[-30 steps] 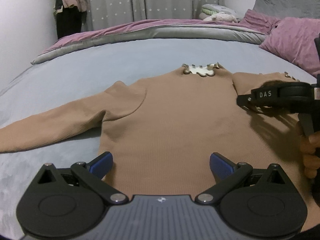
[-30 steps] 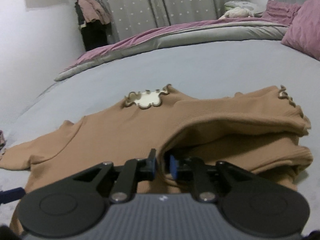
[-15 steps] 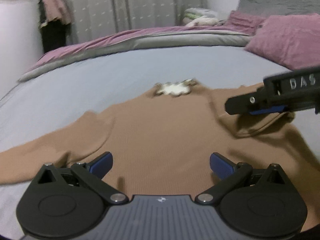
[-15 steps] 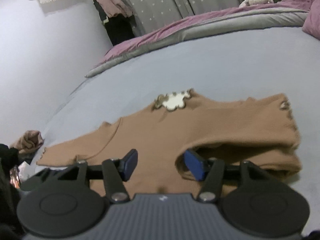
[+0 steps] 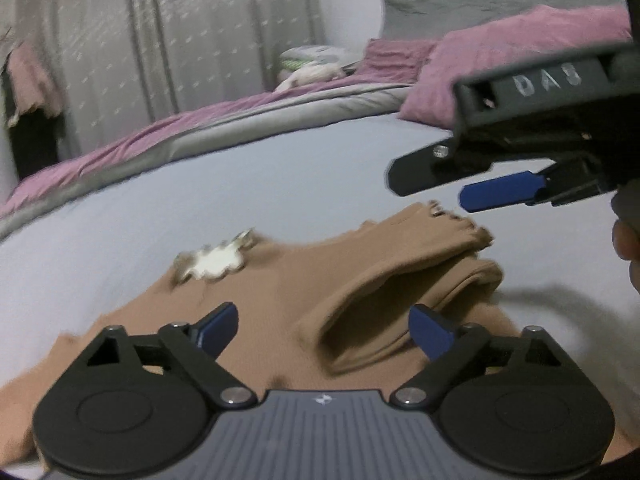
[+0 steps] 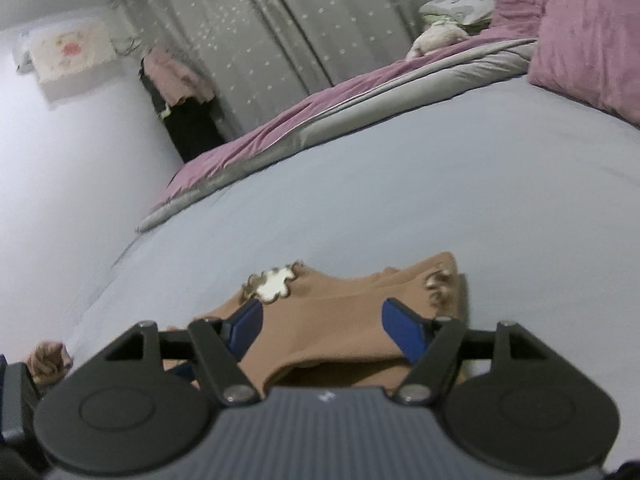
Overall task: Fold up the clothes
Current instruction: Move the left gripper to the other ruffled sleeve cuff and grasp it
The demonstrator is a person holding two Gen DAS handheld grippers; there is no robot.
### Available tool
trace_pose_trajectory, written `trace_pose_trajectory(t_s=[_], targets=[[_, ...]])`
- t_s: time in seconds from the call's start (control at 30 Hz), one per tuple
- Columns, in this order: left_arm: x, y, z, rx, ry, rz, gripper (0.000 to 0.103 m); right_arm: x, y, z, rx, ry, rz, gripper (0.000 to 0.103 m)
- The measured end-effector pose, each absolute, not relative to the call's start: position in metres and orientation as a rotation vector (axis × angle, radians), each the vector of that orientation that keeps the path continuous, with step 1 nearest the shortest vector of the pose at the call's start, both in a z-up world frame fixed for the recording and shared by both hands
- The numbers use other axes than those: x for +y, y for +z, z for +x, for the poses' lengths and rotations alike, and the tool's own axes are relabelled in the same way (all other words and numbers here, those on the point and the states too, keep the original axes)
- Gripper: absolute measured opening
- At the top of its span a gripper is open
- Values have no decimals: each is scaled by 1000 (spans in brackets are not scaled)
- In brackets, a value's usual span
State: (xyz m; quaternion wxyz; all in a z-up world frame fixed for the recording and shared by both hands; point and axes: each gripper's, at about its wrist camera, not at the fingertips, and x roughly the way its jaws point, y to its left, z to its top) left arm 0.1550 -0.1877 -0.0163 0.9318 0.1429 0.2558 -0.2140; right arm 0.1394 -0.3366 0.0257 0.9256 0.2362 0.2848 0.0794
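A tan ribbed sweater (image 5: 280, 300) with a white scalloped collar (image 5: 214, 260) lies flat on the grey-blue bed sheet (image 5: 200, 208). Its right sleeve (image 5: 400, 280) is folded inward over the body, frilled cuff on top. My left gripper (image 5: 324, 326) hovers open above the sweater's middle, nothing between its blue pads. My right gripper (image 6: 326, 326) is open too and lifted above the folded sleeve (image 6: 360, 320). In the left wrist view that right gripper (image 5: 480, 184) hangs at the upper right, held by a hand (image 5: 628, 240). The sweater's left sleeve is mostly hidden.
Pink pillows (image 5: 500, 64) and a grey pillow (image 5: 480, 4) sit at the right. A pink and grey duvet (image 6: 320, 120) runs along the bed's far side before a dotted curtain (image 6: 300, 20). A crumpled tan cloth (image 6: 46, 360) lies at the bed's left edge.
My right gripper let go of the folded sleeve, opened wide and rose away from it. My left gripper swung right and tilted up, staying open.
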Motion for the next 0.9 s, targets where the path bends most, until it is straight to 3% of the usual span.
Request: trace_pose_trajectory(t_s=[0.13, 0.33, 0.43, 0.47, 0.5, 0.9], targets=[[-209, -17, 162, 507, -464, 343, 82, -348, 24, 140, 568, 145, 507, 71], [-224, -21, 180, 566, -459, 331, 54, -353, 17, 147, 567, 113, 517, 72], [-223, -23, 182, 584, -450, 305, 31, -351, 15, 148, 568, 110, 517, 72], [-222, -23, 183, 590, -442, 286, 14, -351, 14, 149, 569, 109, 516, 72], [-219, -23, 184, 597, -434, 262, 8, -350, 13, 149, 569, 109, 516, 72], [-128, -7, 175, 540, -294, -88, 5, -321, 5, 155, 558, 152, 484, 73]])
